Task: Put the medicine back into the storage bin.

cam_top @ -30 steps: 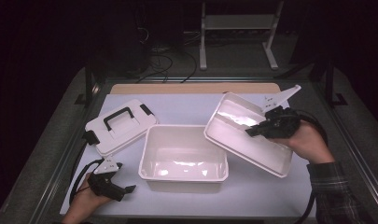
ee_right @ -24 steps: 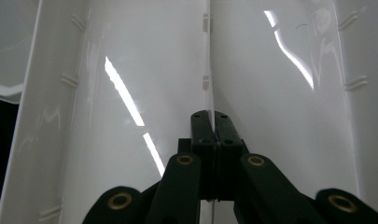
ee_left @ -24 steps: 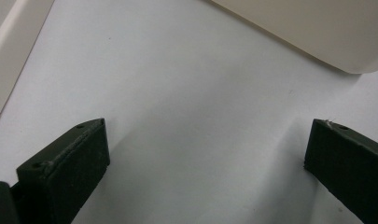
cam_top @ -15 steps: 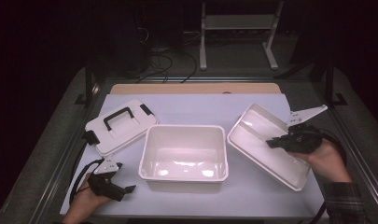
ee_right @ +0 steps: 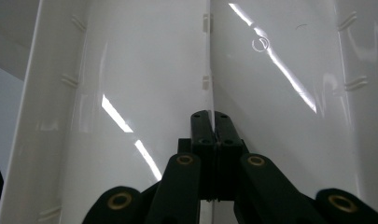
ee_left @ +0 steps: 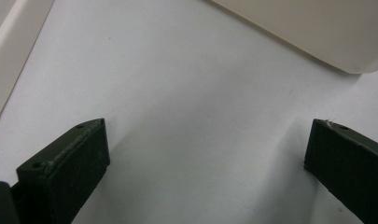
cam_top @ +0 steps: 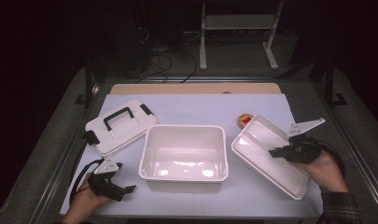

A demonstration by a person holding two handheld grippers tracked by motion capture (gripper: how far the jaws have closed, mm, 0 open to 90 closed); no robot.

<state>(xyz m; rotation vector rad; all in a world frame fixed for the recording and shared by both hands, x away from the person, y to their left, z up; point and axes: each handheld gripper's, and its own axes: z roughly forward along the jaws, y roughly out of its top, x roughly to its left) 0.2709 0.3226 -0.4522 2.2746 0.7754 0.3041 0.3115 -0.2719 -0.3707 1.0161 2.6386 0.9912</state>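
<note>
White divided tray (cam_top: 266, 158), 4 o'clock on pale counter (cam_top: 200, 109), divider pinched by right gripper (cam_top: 276, 152) fingers; left gripper (cam_top: 126, 189), 8 o'clock, fingers spread empty; dark room, metal stand (cam_top: 235, 28) at 12.

high: above, facing forward-down | tool views: close, along jaws | shared: table (cam_top: 196, 107)

The tray (cam_top: 266, 156) looks like white plastic, smooth and shiny, with bright streaks of light on it. The big box (cam_top: 183, 156) is the same shiny white plastic. The lid (cam_top: 119, 126) is white plastic too, with a black handle. The table cover (cam_top: 196, 109) looks flat, pale and not shiny, a bit like paper. The right gripper (ee_right: 209, 122) is dull black with small gold-coloured rivets. The left gripper (ee_left: 205, 163) has dull black pads (ee_left: 65, 168) that look a little rough.
</note>
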